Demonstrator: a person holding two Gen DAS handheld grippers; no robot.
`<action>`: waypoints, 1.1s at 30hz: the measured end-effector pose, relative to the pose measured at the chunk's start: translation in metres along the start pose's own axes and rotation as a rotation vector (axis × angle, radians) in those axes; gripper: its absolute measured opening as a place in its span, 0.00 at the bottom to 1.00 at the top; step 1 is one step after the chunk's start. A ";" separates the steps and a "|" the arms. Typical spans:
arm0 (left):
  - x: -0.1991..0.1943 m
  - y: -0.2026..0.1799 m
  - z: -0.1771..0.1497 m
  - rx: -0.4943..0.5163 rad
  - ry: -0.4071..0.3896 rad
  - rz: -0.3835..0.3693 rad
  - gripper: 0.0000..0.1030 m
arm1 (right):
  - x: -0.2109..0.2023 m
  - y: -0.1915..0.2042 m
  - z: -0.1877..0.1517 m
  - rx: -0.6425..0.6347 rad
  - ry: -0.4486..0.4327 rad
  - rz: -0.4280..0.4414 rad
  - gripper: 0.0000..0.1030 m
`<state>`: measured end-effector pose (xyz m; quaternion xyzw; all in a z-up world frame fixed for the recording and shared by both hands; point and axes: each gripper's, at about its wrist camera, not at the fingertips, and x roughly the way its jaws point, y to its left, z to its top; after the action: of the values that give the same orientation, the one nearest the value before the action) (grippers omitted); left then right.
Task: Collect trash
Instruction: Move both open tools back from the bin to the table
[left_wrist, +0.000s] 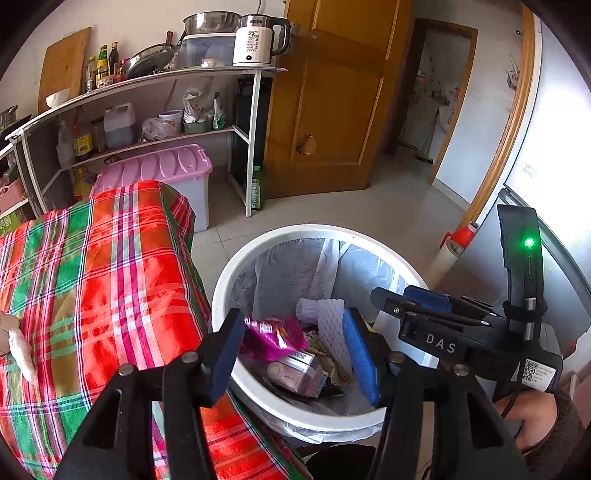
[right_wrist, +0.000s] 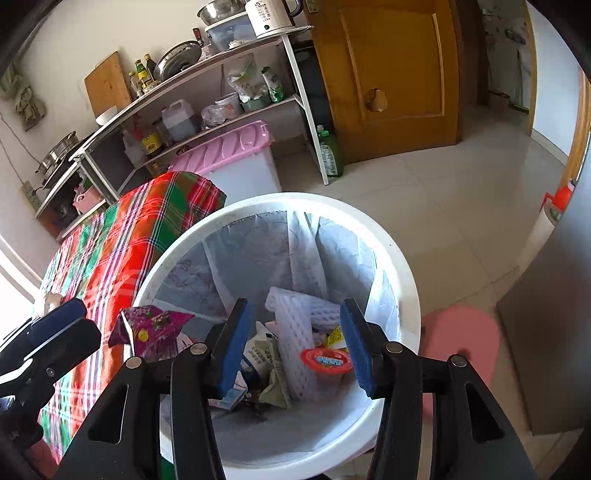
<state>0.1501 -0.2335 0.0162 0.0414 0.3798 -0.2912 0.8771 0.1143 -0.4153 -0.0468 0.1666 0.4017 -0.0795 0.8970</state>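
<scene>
White plastic bin (right_wrist: 402, 280): lined, part-filled with wrappers.
Left gripper (left_wrist: 293, 354): jaws parted; purple foil wrapper (left_wrist: 273, 338) dropping free.
Right gripper (right_wrist: 295, 347): jaws parted, empty.
Advice: hold both above the rim until the wrapper lands.

We see our left tongs (left_wrist: 293, 354) parted above the white bin (left_wrist: 258, 391), purple wrapper (left_wrist: 275, 336) between them.

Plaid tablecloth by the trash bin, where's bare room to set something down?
The plaid tablecloth is bare across its middle, from the far corner by the pink-lidded storage box toward the white trash bin. A white wad sits at its left edge. The bin's bottom is crowded with wrappers and foam netting.
</scene>
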 end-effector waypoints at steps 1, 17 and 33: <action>-0.002 0.002 -0.001 -0.003 -0.003 0.000 0.58 | -0.001 0.001 0.000 0.001 -0.001 0.003 0.51; -0.049 0.037 -0.014 -0.030 -0.077 0.079 0.64 | -0.028 0.043 -0.008 -0.058 -0.057 0.049 0.55; -0.102 0.100 -0.037 -0.108 -0.140 0.200 0.64 | -0.042 0.123 -0.019 -0.170 -0.086 0.140 0.62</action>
<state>0.1248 -0.0911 0.0456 0.0115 0.3267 -0.1837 0.9270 0.1071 -0.2938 0.0021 0.1141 0.3557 0.0106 0.9276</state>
